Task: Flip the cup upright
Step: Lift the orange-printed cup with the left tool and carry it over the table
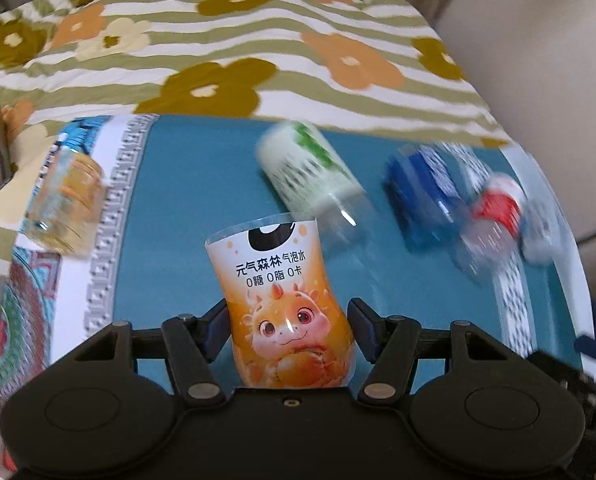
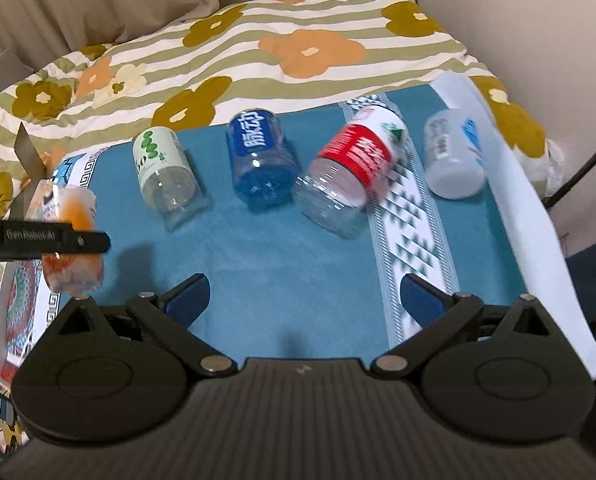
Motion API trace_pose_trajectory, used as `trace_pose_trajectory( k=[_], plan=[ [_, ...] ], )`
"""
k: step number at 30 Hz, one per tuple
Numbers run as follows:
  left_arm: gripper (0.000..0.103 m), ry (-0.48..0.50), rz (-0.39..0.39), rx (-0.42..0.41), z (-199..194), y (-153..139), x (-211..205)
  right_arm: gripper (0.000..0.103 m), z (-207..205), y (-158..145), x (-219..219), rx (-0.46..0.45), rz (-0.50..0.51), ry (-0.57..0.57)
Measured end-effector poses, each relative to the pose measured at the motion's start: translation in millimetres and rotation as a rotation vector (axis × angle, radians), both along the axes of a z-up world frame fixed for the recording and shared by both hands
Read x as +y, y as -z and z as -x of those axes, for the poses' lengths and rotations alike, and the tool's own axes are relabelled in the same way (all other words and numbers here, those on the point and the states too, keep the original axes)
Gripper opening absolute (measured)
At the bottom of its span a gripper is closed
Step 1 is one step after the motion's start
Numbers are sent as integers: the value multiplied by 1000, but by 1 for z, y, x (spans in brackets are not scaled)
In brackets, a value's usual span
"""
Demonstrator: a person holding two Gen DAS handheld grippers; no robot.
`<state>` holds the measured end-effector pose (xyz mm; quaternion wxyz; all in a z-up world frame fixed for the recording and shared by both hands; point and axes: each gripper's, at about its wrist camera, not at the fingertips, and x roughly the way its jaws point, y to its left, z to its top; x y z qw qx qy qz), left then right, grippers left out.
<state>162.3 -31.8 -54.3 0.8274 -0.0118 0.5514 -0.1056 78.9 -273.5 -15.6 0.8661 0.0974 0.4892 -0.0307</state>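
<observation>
My left gripper (image 1: 286, 320) is shut on an orange cup with a cartoon dragon label (image 1: 282, 304), held off the teal cloth (image 1: 186, 200) with its open end pointing away from the camera. In the right wrist view the same orange cup (image 2: 72, 236) hangs at the far left in the left gripper's fingers (image 2: 58, 240). My right gripper (image 2: 304, 300) is open and empty above the front of the cloth. Several cut-bottle cups lie on their sides: green-white (image 2: 164, 168), blue (image 2: 260, 156), red (image 2: 352, 168) and clear (image 2: 454, 156).
The teal cloth with patterned white borders (image 2: 406, 220) lies over a flowered, striped quilt (image 2: 258, 60). A yellowish clear cup (image 1: 64, 196) lies at the cloth's left edge in the left wrist view. Beige curtains and a wall stand behind.
</observation>
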Motion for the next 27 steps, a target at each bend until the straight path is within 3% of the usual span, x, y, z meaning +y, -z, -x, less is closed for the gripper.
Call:
trace_pose_trajectory(
  k=[12,17,24,26,27],
  plan=[
    [67,163,-59,46,53,44,-70,103,59,7,-42,18,-26,-6],
    [67,171,-84,60,55,63,-80,103,71,21,-49,43,-27,-17],
    [68,199,-117,22,57,68,-91,103,77,33,-55,63,-33,-25],
    [75,206,-132,14,58,68,-93,103,78,35,-57,63,-37,-25],
    [87,205,-138,8,60,68,-94,103,79,35,-58,63,-39,-25]
  ],
)
